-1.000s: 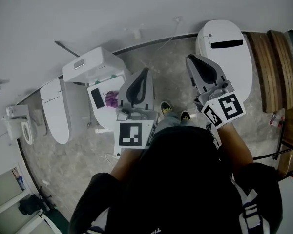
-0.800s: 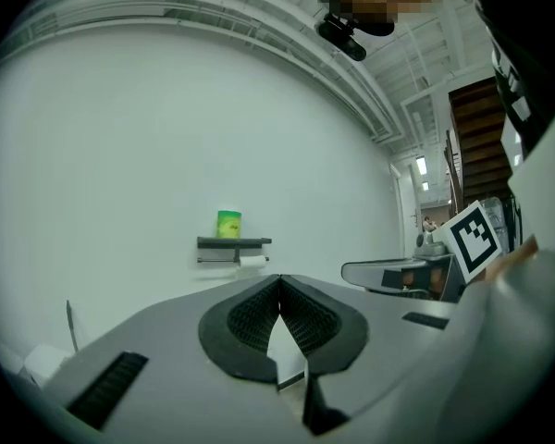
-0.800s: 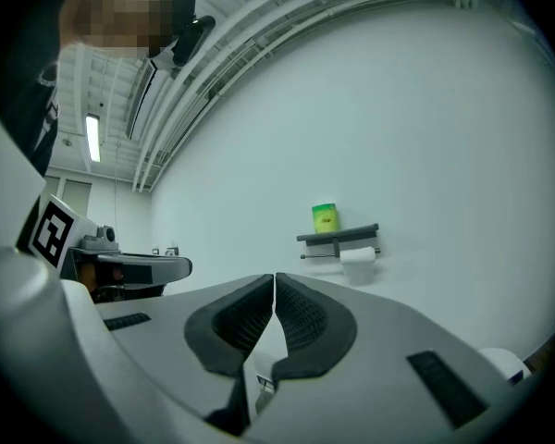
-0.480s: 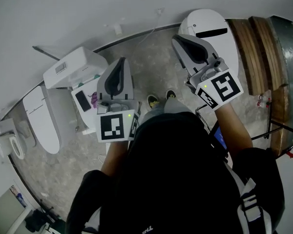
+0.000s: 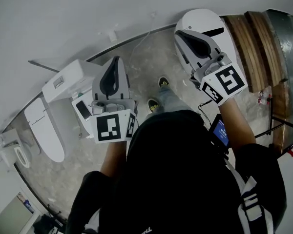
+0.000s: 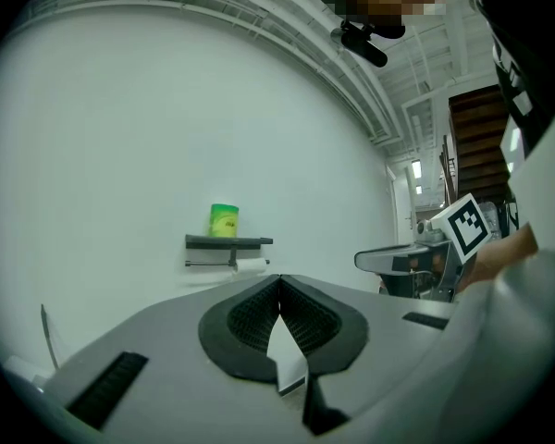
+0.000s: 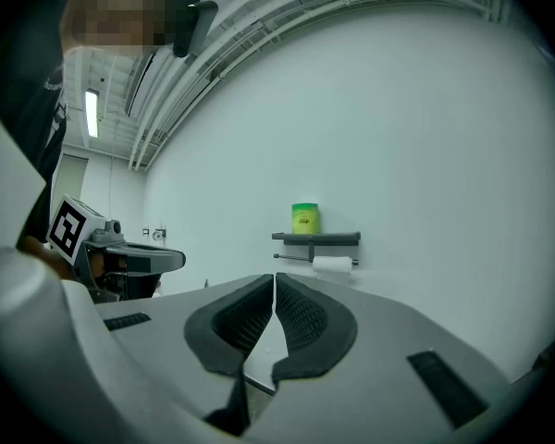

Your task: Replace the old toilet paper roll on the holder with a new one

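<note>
On the far white wall hangs a dark shelf (image 6: 228,241) (image 7: 316,238) with a green canister (image 6: 224,220) (image 7: 304,217) standing on it. A white toilet paper roll (image 6: 252,265) (image 7: 332,265) sits on the bar holder just under the shelf. Both grippers are held level, well short of the wall, and point at it. My left gripper (image 6: 279,278) (image 5: 115,60) is shut with nothing between its pads. My right gripper (image 7: 275,277) (image 5: 178,33) is shut and empty too. Each gripper shows at the side of the other's view.
Below me are a white toilet tank (image 5: 63,82) and toilet lid (image 5: 44,126) at the left. A small stand holds a phone (image 5: 83,110). Another white toilet (image 5: 205,19) lies under the right gripper, wooden boards (image 5: 249,48) to its right. My shoes (image 5: 158,94) stand on marbled floor.
Both grippers have moved toward the wall, riding up the head view as the person steps forward. The floor fixtures have shifted in that view. The jaws stay shut.
</note>
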{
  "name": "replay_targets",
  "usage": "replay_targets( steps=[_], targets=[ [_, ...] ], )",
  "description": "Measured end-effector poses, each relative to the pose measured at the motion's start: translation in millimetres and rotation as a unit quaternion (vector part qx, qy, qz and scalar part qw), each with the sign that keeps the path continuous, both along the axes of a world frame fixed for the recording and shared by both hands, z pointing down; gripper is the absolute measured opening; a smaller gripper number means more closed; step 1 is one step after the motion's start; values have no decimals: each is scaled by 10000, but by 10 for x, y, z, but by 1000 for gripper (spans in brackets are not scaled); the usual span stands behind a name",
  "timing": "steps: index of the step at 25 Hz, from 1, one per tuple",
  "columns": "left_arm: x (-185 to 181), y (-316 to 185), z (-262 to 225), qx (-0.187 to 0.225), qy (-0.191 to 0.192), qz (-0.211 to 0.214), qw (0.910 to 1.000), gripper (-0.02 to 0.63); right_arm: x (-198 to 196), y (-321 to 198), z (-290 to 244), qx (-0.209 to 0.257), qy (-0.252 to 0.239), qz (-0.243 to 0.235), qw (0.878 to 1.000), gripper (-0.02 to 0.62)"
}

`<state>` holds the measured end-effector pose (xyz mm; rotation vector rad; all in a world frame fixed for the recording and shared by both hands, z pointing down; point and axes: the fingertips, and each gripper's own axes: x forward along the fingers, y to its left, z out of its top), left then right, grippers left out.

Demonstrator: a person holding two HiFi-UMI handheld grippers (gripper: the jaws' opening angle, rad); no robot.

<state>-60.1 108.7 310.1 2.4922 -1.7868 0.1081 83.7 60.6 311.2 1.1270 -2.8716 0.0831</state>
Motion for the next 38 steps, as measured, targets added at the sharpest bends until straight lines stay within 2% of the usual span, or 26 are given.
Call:
replay_targets(
  steps=[8,18,28,38],
  targets=[
    [157,-713,5,-60,-187,-94,9998,21,163,-698,79,-15,-109,-98,9999,21],
    [200,-1354,105,-295,-555,-551,9965,21,259,-1405,320,-269,-379,-385,9982,20],
    [303,-1527,79,-334,-566,-588,9961,21,373,-1615,321,-326,-643,-305,9969,20],
    [114,-1792,67,-210,-476,-451,9976,21,138,-1792,266,-198,-510,-253,9982,20]
  ],
)
